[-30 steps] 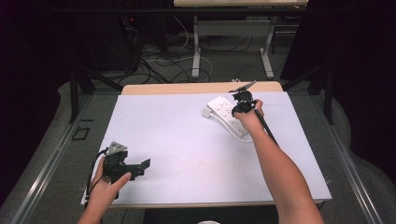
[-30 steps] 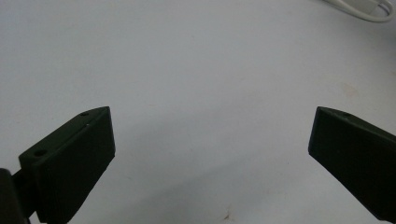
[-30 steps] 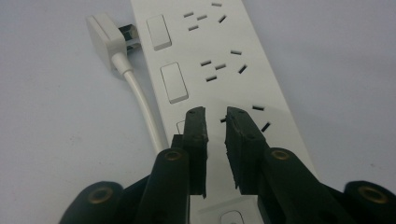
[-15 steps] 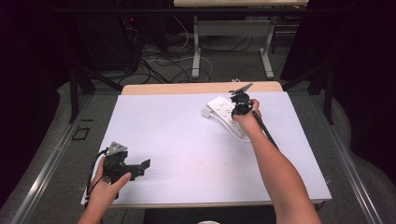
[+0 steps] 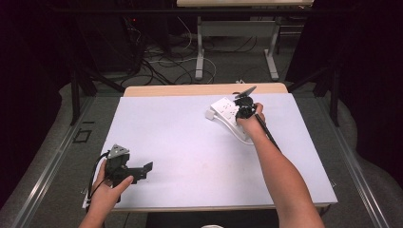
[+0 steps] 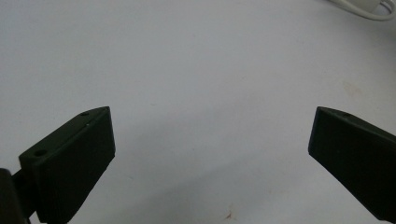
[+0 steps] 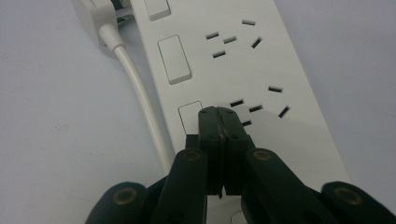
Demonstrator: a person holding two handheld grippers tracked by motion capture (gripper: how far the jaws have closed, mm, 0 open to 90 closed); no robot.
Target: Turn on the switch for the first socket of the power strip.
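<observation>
The right gripper has just closed its jaws on nothing, tips meeting over a switch on the power strip, so a press looks likely next. Its own view shows sockets and cord. Well away from the strip, the left gripper rests with jaws wide apart.

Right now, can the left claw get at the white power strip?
Probably not without a long move: the left claw sits open at the table's near left corner, while the power strip lies far across, under the shut right claw.
</observation>
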